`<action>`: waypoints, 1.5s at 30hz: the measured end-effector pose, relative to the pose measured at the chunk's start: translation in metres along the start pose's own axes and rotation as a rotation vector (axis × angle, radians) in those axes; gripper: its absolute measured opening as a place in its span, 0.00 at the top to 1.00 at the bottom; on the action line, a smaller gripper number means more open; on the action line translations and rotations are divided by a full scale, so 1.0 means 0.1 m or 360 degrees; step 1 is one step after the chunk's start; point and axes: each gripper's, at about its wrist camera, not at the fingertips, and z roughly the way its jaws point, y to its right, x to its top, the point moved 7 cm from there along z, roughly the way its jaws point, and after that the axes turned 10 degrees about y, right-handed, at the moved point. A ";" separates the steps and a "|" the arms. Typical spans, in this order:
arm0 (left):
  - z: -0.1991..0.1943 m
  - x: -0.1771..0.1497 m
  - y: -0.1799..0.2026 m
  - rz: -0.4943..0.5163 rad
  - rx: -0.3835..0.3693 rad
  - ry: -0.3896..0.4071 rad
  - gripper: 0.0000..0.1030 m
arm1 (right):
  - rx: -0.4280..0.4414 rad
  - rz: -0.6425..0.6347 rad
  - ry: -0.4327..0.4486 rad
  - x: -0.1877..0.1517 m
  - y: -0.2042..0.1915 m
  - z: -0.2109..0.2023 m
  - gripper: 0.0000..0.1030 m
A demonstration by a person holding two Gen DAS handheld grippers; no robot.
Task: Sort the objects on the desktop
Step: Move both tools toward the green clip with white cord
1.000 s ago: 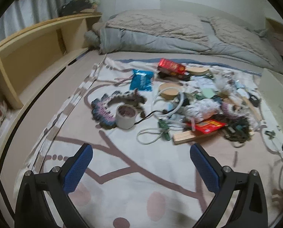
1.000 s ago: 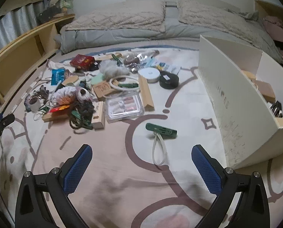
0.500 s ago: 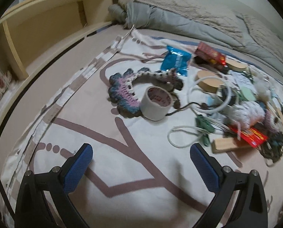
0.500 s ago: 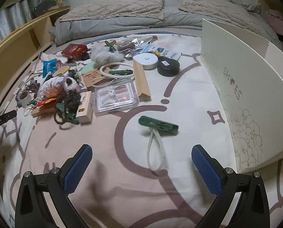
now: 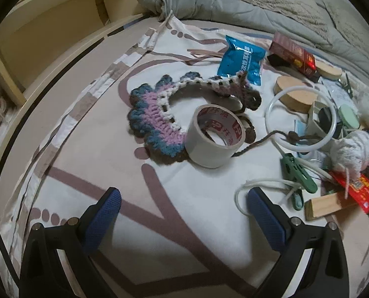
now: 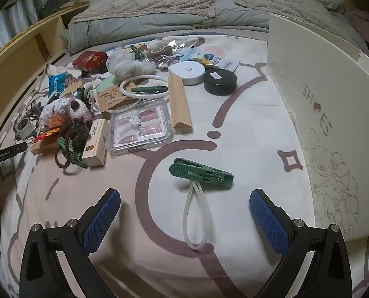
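My left gripper point(image 5: 184, 209) is open and empty, low over the patterned sheet. Just beyond it stands a beige tape roll point(image 5: 215, 136) resting against a purple and blue crocheted piece point(image 5: 154, 116). My right gripper point(image 6: 184, 212) is open and empty. A green clip point(image 6: 201, 172) with a white cord loop point(image 6: 196, 219) lies between and just ahead of its fingers. A pile of small objects spreads behind: a clear plastic case point(image 6: 141, 126), a wooden block point(image 6: 179, 103), a black round tin point(image 6: 219, 80).
A white shoe box lid point(image 6: 320, 114) stands upright on the right. A wooden shelf point(image 5: 48, 37) runs along the left. Grey bedding point(image 6: 159, 12) lies at the back. A blue packet point(image 5: 241, 59), white ring point(image 5: 301, 119), red box point(image 5: 293, 54) and green clip point(image 5: 297, 171) lie right of the tape.
My left gripper has moved forward and left toward the tape roll, which now looks much larger. My right gripper has moved closer to the green clip. Both stay open.
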 end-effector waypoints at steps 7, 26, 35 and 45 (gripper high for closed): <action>0.05 -0.04 0.06 0.0064 0.0039 0.0015 0.00 | -0.0022 -0.0057 0.0014 -0.09 0.01 0.04 0.00; -0.09 -0.22 0.10 0.0163 -0.0031 0.0017 0.00 | -0.0247 -0.0197 0.0245 -0.02 0.09 -0.44 0.00; -0.29 -0.42 0.06 0.0173 -0.0093 0.0003 0.00 | -0.0481 -0.0441 0.0175 0.04 0.31 -0.42 0.00; -0.56 -0.71 -0.02 0.0161 -0.0143 -0.0007 0.00 | -0.0544 -0.0495 0.0038 -0.17 0.34 -0.19 0.00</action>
